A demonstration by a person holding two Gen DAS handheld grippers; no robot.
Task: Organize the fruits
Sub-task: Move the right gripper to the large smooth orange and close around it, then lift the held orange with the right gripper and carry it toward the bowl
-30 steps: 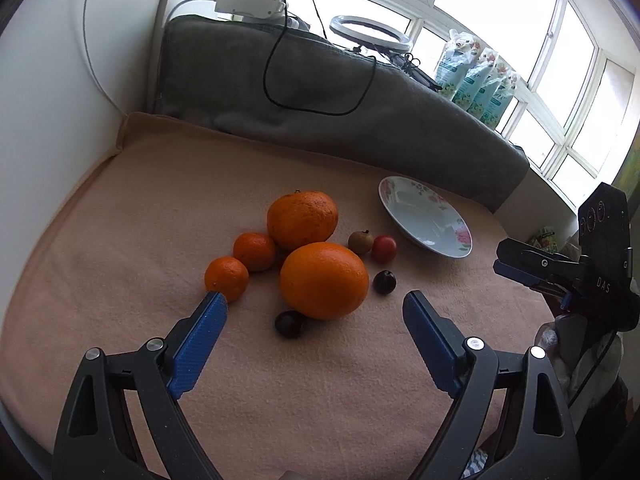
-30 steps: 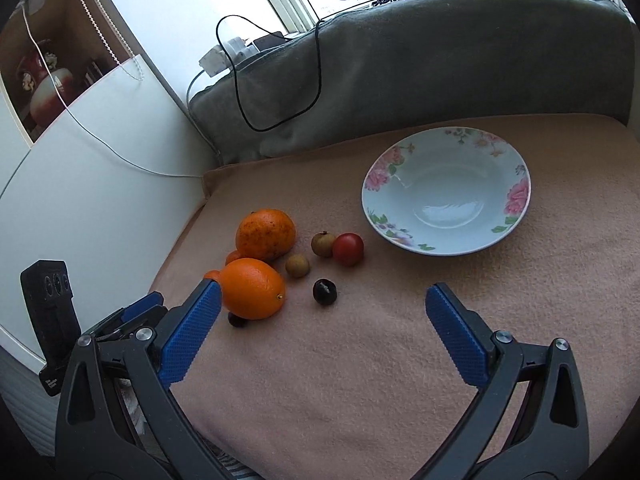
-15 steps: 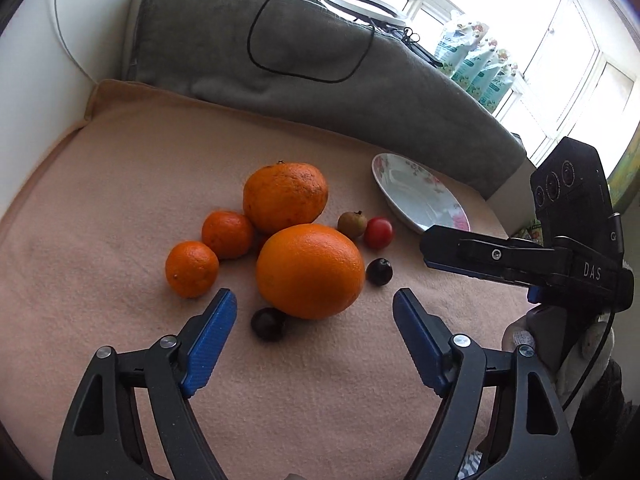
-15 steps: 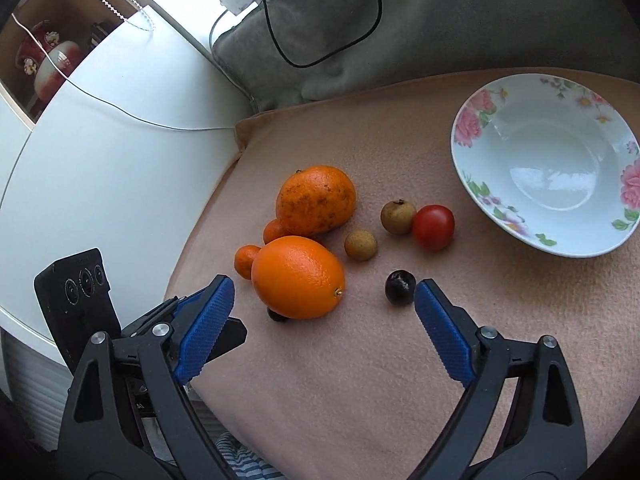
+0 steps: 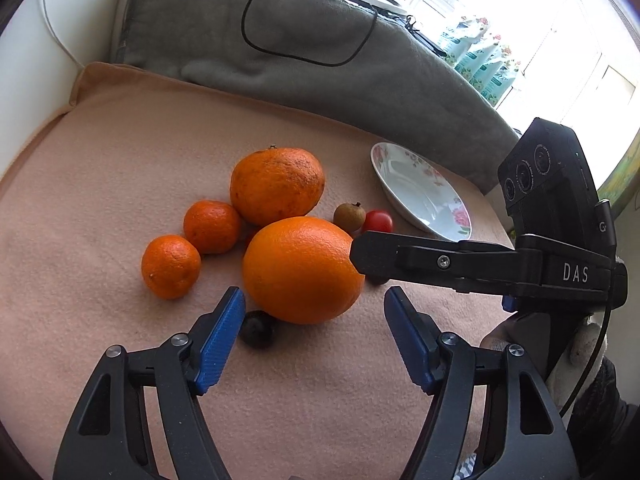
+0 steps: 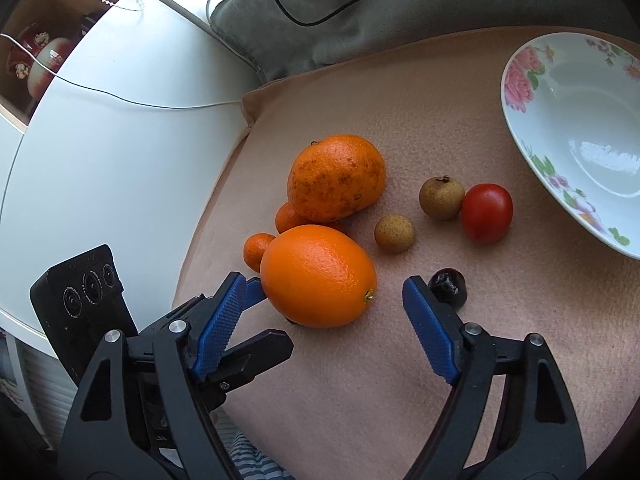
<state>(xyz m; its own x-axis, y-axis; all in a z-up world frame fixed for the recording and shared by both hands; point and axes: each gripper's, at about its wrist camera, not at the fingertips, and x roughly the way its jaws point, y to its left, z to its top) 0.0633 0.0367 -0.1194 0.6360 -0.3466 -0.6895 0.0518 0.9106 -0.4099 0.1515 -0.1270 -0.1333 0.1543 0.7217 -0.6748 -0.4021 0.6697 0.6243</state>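
A big smooth orange (image 5: pixel 302 270) (image 6: pixel 318 276) lies on the peach blanket (image 5: pixel 120 168), with a rougher big orange (image 5: pixel 277 186) (image 6: pixel 336 178) behind it. Two mandarins (image 5: pixel 171 266) (image 5: pixel 211 226) lie at its left. Two brown longans (image 6: pixel 394 233) (image 6: pixel 441 197), a cherry tomato (image 6: pixel 487 212) and dark berries (image 5: pixel 257 329) (image 6: pixel 448 286) lie around. My left gripper (image 5: pixel 314 320) is open just short of the smooth orange. My right gripper (image 6: pixel 324 308) is open, its fingers either side of that orange's near end. The floral bowl (image 6: pixel 520 92) (image 5: pixel 404 176) is empty.
A grey padded backrest (image 5: pixel 320 60) with a black cable runs along the far edge. A white cabinet wall (image 6: pixel 100 140) borders the blanket's left side. Window and packets stand behind the backrest.
Both grippers have moved forward and down toward the smooth orange. The right gripper's finger now crosses the left wrist view beside the orange. Both have stayed open.
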